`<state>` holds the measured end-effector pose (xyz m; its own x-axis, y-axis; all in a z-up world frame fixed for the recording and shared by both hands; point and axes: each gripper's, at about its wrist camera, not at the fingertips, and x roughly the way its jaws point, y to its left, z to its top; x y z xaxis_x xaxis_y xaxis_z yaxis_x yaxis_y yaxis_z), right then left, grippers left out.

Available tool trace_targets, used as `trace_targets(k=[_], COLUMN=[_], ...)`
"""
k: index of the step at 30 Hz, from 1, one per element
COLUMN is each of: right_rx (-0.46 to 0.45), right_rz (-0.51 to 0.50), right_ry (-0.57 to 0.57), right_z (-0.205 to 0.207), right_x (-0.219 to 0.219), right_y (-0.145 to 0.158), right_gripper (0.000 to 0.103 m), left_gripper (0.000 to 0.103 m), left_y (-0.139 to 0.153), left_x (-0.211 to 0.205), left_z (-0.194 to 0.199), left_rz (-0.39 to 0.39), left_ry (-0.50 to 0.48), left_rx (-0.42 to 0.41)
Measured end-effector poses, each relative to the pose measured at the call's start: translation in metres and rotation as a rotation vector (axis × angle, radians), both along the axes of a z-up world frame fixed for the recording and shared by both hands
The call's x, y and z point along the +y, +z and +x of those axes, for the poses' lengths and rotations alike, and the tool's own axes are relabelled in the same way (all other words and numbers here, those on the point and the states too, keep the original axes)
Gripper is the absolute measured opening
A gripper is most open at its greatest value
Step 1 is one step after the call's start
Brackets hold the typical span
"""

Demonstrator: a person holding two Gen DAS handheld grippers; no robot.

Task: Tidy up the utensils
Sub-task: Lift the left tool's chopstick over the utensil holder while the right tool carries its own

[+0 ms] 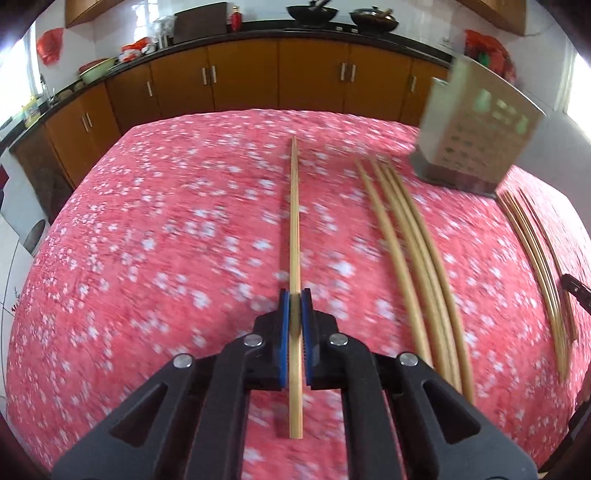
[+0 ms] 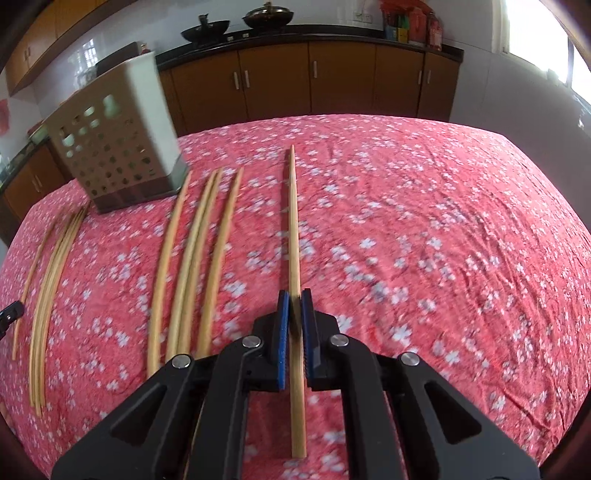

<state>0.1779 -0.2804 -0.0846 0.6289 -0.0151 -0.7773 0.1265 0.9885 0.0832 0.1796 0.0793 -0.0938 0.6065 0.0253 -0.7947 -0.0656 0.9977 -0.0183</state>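
Observation:
My left gripper (image 1: 294, 295) is shut on one wooden chopstick (image 1: 294, 221) that points forward over the red flowered cloth. My right gripper (image 2: 294, 295) is shut on another wooden chopstick (image 2: 293, 229), also pointing forward. A perforated metal utensil holder (image 1: 476, 129) stands at the far right in the left wrist view and at the far left in the right wrist view (image 2: 114, 147). Several loose chopsticks (image 1: 413, 258) lie on the cloth in front of it; they also show in the right wrist view (image 2: 192, 258). A second bundle of chopsticks (image 2: 48, 288) lies further left there.
The table carries a red flowered cloth (image 1: 147, 240). Brown kitchen cabinets (image 1: 240, 77) with a dark counter run behind it, with woks (image 1: 312, 13) on top. The other gripper's tip shows at the right edge of the left wrist view (image 1: 576, 291).

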Motion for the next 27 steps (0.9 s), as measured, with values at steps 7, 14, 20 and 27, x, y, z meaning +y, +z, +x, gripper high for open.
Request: trace_targets(k=[7, 14, 20, 27], right_rx=[-0.018, -0.019, -0.021, -0.087], right_rz=[0.021, 0.017, 0.019, 0.038], right_ry=[-0.007, 0.008, 0.011, 0.001], right_z=[0.005, -0.01, -0.015, -0.031], right_x=[-0.006, -0.005, -0.006, -0.015], right_y=[-0.004, -0.006, -0.005, 0.021], right_gripper=[0.008, 0.008, 0.008, 0.008], left_gripper=[0.008, 0.008, 0.008, 0.008], left_y=[0.001, 0.005, 0.005, 0.02], left_x=[0.014, 0.014, 0.009, 0.012], left_z=[-0.003, -0.012, -0.012, -0.016], left_rz=[-0.055, -0.043, -0.022, -0.033], left_ry=[-0.01, -0.026, -0.024, -0.014], left_rx=[-0.029, -0.027, -0.026, -0.061])
